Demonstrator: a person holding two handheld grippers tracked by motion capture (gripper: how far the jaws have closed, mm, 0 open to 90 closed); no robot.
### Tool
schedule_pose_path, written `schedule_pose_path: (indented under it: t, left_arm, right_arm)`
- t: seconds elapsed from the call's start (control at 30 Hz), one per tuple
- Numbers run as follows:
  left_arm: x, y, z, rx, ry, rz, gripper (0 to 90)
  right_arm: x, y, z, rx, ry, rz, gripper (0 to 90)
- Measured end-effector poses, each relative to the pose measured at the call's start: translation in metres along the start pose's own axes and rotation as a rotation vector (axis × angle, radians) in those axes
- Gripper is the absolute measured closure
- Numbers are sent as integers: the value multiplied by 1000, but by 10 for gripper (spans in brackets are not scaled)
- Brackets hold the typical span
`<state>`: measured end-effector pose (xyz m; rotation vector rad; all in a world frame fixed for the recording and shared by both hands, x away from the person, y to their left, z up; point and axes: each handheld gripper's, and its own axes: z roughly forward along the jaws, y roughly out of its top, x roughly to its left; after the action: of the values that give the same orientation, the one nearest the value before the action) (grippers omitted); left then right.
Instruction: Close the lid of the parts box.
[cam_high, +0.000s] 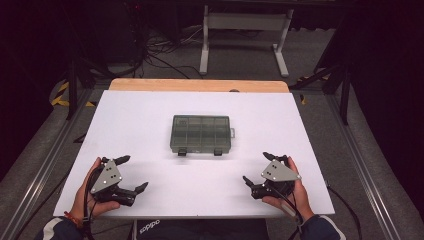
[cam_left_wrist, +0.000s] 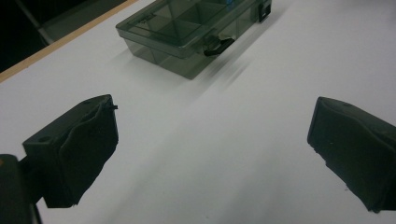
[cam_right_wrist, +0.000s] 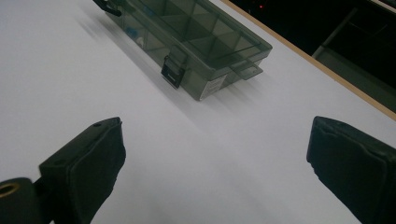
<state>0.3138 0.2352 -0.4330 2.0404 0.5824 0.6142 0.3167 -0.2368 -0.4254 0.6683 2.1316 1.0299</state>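
Centrally in the high view, a smoky grey translucent plastic compartment box (cam_high: 201, 134) lies flat on the white-topped bench (cam_high: 150, 125), lid closed, its two black latches on the near edge. At lower left of that frame the left tool (cam_high: 133, 173) is held over the bench with its black jaws spread wide apart and nothing between them; at lower right the right tool (cam_high: 256, 167) is held likewise, jaws wide apart and empty. Both sit well short of the box. From the left tool's own camera the box (cam_left_wrist: 187, 32) lies at upper centre; from the right tool's, the box (cam_right_wrist: 196, 39) lies at upper centre too.
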Motion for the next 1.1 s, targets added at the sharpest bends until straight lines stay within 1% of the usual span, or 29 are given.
schedule_pose_path:
  t: [0.1,0.13,0.2,0.27,0.3,0.47,1.1]
  left_arm:
    - [0,0,1,1,-1,-4,25]
    - [0,0,1,6,-1,3,26]
    - [0,1,2,5,-3,-4,26]
    - [1,1,3,6,0,4,26]
    - [0,1,3,6,-4,-1,26]
    - [0,2,4,9,-7,-1,26]
    - [0,2,8,21,-15,-1,27]
  right_arm:
    - [1,0,1,2,4,-4,50]
    - [1,0,1,5,3,-8,50]
    - [0,0,1,3,2,-3,50]
    - [0,0,1,3,-1,1,50]
    - [-1,-1,1,3,-2,2,50]
    - [-1,-1,1,5,-4,9,50]
    - [-3,-2,1,4,-5,13,50]
